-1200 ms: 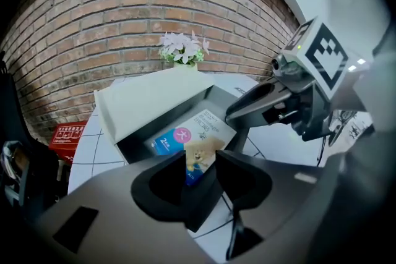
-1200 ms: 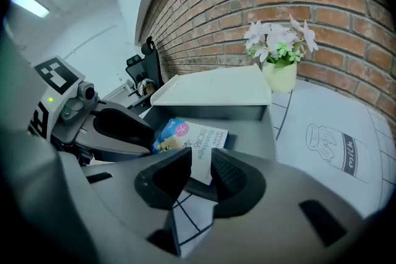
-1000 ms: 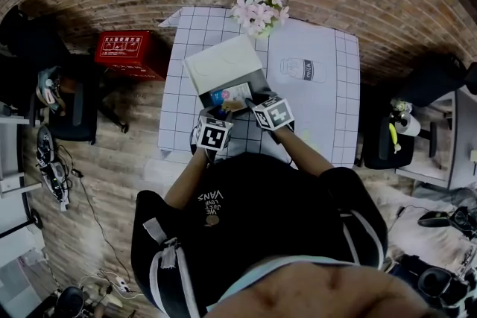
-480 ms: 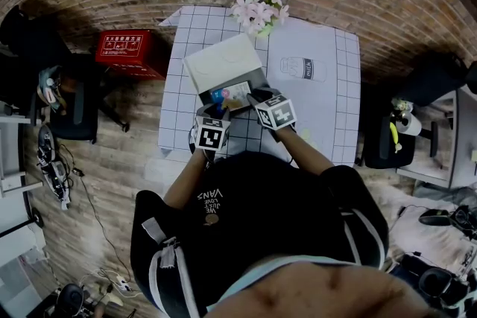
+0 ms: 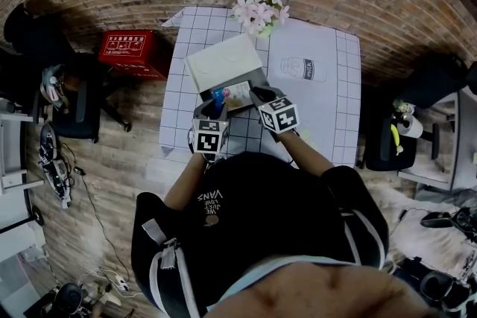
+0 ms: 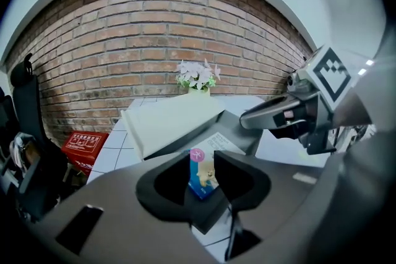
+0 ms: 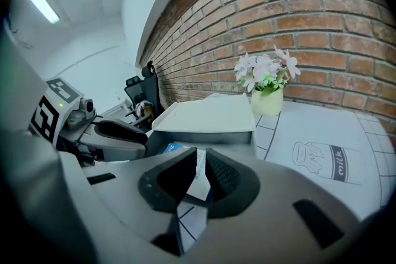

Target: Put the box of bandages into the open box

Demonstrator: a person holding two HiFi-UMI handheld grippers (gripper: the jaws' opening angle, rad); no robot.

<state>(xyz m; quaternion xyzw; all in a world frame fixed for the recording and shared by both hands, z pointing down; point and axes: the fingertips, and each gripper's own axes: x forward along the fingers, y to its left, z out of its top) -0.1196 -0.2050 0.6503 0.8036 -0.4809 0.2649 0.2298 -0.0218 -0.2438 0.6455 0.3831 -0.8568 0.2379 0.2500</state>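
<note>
The open box (image 5: pixel 252 78) stands on the gridded table with its white lid (image 5: pixel 223 62) tipped back. Inside it stands the blue box of bandages (image 5: pixel 218 96) next to a white printed sheet (image 5: pixel 239 92). My left gripper (image 5: pixel 211 110) is at the box's near left corner. In the left gripper view the box of bandages (image 6: pixel 202 171) shows in the gap of the left gripper (image 6: pixel 202 161). Its jaws are closing, and I see no pad pressing. My right gripper (image 5: pixel 257 94) is at the right wall. The sheet (image 7: pixel 199 179) runs through the narrow gap of the right gripper (image 7: pixel 198 161).
A vase of pink flowers (image 5: pixel 257 10) stands at the table's far edge. A milk bottle drawing (image 5: pixel 302 69) marks the cloth to the right. A red box (image 5: pixel 128 50) sits on the floor to the left, beside a black chair (image 5: pixel 71 112).
The right gripper has shifted a little to the right. The left gripper has barely moved. The box of bandages stays in the open box.
</note>
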